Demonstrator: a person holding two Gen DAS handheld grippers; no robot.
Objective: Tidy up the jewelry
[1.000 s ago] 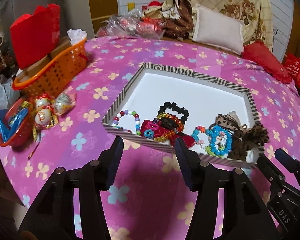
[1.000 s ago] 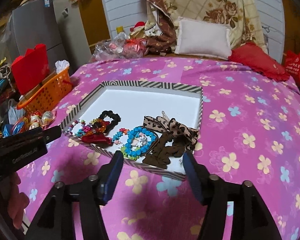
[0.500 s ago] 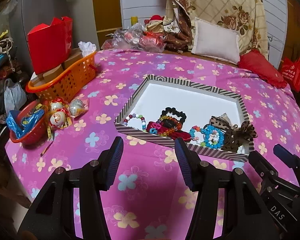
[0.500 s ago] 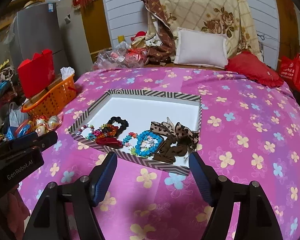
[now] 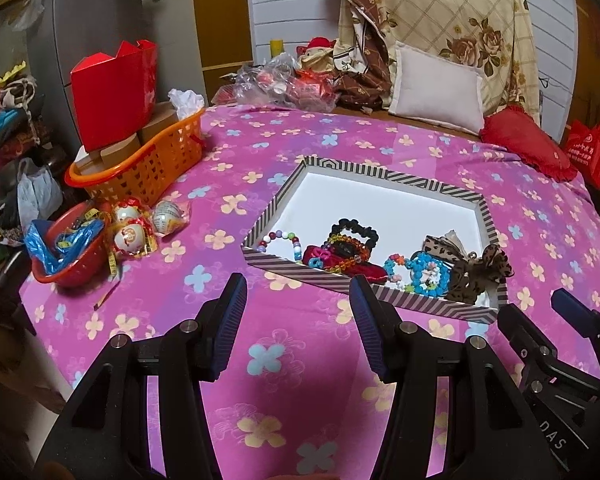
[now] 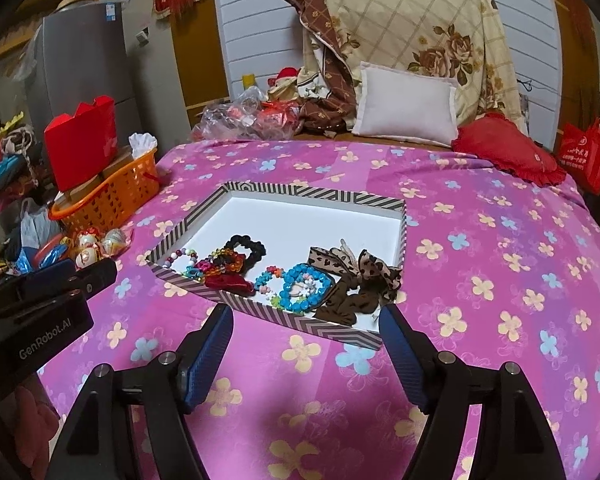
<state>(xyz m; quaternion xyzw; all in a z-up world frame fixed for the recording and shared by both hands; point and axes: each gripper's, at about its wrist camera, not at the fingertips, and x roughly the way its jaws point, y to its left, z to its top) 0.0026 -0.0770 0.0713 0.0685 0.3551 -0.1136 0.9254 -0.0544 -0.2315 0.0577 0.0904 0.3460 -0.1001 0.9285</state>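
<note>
Both grippers have pulled back from the tray since a second ago; more cloth now shows between the fingers and its near wall, and the right jaws stand wider than then.

Left wrist view: left gripper (image 5: 298, 300) hangs over the pink flowered cloth (image 5: 260, 160), jaws apart, nothing between them. Tray (image 5: 384, 178), striped rim, white floor, lies skewed: long axis runs from near right to far left. Jewelry sits along the near wall only: bead bracelet (image 5: 284, 240) at left, black scrunchie (image 5: 356, 227), red piece (image 5: 340, 262), blue bracelet (image 5: 430, 276), leopard bows (image 5: 476, 264) at right. Near wall cuts off the lower edges of most pieces. Red and orange items overlap; hard to separate. Right gripper (image 5: 540, 312) enters at lower right. Orange basket (image 5: 140, 172) stands at left, well apart from the tray.

Right wrist view: right gripper (image 6: 306, 322) is released, jaws empty over cloth just short of the tray (image 6: 316, 194). Same row against the near wall; bows (image 6: 360, 280) nearest the right fingertip. Left gripper's body shows at left edge, its fingertips hard to make out.
</note>
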